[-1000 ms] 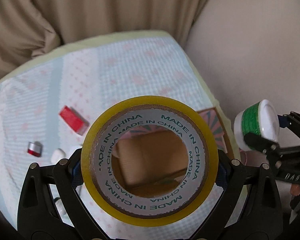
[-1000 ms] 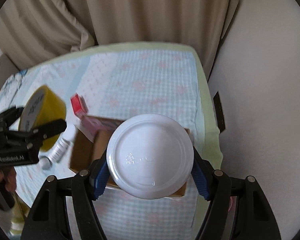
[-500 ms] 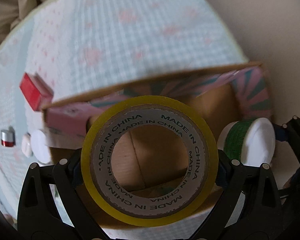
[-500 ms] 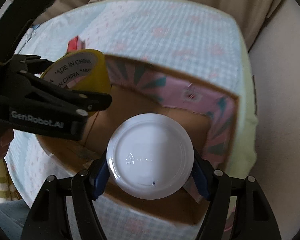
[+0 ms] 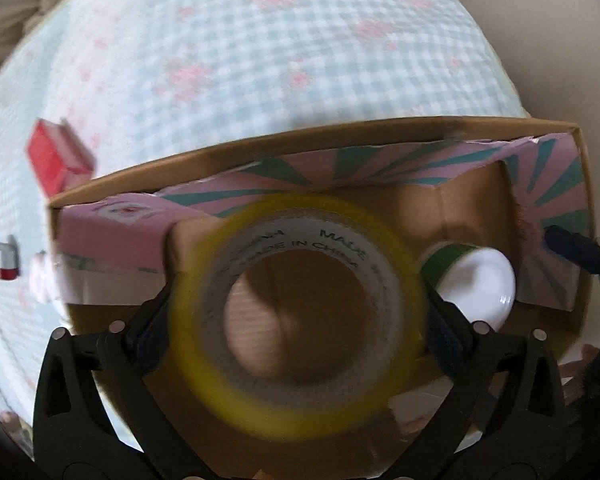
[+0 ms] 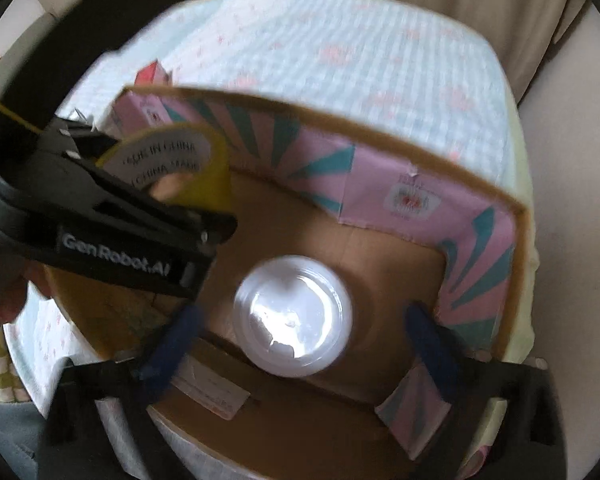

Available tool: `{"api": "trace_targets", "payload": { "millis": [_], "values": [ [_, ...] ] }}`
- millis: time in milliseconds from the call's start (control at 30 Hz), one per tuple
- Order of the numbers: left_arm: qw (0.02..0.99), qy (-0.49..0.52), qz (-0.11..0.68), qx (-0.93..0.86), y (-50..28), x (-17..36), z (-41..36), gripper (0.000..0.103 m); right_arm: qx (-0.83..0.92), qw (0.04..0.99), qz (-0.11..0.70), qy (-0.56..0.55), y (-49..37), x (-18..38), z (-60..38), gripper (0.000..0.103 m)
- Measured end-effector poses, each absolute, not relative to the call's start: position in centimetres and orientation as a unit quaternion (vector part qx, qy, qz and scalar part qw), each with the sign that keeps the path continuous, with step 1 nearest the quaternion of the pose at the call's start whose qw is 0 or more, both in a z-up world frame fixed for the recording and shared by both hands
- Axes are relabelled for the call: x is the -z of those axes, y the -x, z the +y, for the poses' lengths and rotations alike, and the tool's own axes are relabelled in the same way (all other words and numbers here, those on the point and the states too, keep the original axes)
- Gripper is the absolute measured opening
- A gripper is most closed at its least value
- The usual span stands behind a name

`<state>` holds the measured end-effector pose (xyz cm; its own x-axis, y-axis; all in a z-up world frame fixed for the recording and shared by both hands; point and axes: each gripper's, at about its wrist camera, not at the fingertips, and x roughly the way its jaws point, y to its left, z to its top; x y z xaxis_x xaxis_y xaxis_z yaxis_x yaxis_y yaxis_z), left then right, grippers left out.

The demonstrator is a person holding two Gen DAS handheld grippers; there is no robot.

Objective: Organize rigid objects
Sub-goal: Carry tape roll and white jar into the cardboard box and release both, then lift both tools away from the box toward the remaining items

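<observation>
Black tool (image 6: 300,320) — blue pads (image 6: 172,340), silver screws

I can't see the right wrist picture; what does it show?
A round white-lidded jar lies inside an open cardboard box with pink-and-teal lining, between the spread blue-padded fingers of the right gripper. At left, the left gripper lowers a yellow tape roll.

Left wrist view: close above cardboard box (image 5: 480,208), facing down into it from its near side. Right wrist view: likewise close above box (image 6: 380,264). Shared: box interior.
</observation>
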<state>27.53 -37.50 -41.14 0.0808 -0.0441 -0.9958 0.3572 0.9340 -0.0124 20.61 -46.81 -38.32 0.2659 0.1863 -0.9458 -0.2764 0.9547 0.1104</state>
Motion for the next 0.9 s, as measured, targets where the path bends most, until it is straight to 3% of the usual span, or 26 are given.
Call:
{"api": "trace_targets", "payload": {
  "millis": [500,900],
  "values": [
    [0.741,-0.133,0.644,0.135,-25.5,37.7,-35.7,0.103,-0.096,0.782,0.616,0.005,-18.5,37.2,-48.8,0.103],
    [0.790,-0.112,0.582,0.158,-24.0,29.5,-35.1,0.103,-0.077,0.810,0.581,0.017,-17.5,30.3,-47.6,0.103]
  ]
}}
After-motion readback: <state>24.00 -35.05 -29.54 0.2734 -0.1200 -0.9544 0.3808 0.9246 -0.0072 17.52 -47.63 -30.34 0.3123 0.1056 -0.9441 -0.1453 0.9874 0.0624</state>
